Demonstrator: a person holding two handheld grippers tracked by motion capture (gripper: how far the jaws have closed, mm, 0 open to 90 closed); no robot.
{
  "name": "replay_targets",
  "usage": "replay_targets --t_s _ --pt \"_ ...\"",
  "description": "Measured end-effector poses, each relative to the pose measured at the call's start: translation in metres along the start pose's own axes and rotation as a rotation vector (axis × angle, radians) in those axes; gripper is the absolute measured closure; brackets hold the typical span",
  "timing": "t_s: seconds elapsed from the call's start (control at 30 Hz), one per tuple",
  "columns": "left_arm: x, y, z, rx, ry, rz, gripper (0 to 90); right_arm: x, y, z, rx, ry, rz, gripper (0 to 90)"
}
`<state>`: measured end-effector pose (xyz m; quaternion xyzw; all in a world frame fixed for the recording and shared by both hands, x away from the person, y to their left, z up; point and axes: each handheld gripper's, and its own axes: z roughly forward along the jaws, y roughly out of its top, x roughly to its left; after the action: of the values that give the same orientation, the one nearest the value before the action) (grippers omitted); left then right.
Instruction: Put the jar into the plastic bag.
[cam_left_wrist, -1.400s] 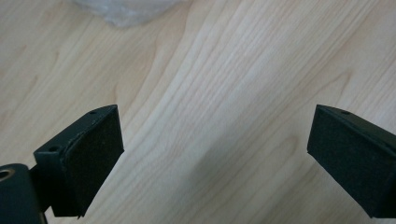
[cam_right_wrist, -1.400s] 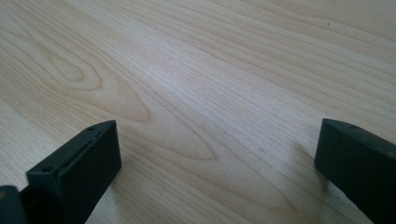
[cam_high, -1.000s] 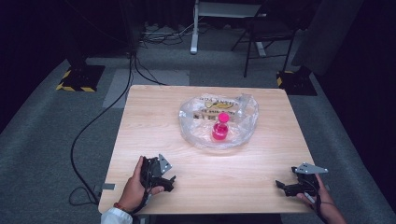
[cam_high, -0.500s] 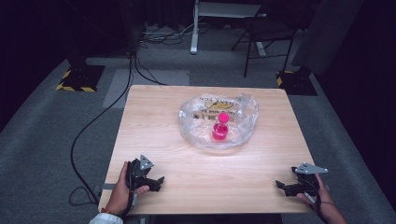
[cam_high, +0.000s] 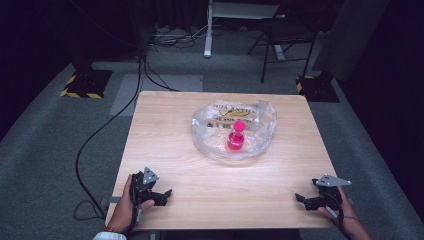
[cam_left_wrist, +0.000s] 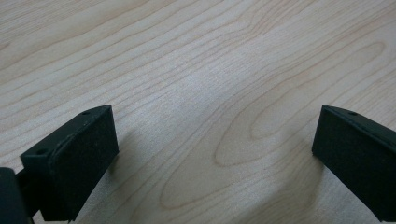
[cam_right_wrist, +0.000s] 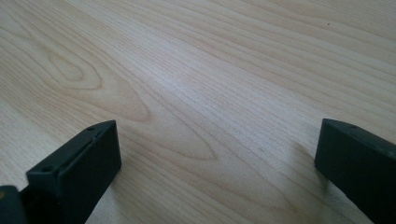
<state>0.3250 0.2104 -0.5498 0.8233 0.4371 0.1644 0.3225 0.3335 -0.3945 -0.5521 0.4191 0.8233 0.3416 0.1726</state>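
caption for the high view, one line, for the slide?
Pink bottle standing in a clear plastic bag mid-table; left gripper and right gripper open at the near corners.

Shifted toward the lower left of the high view, from a spot nearer the middle of the near edge: black two-jaw left gripper (cam_high: 162, 192), now over the corner of the pale wooden table (cam_high: 165, 120). Jaws just been opening, wide apart now, nothing between them but bare wood.
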Motion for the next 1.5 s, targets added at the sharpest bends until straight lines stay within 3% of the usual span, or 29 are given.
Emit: replay_targets --t_s 1.5 --pt "0.0001 0.0001 0.0001 0.000 -0.001 0.001 0.0 -0.0001 0.0003 0.0003 0.000 0.011 -0.009 0.2"
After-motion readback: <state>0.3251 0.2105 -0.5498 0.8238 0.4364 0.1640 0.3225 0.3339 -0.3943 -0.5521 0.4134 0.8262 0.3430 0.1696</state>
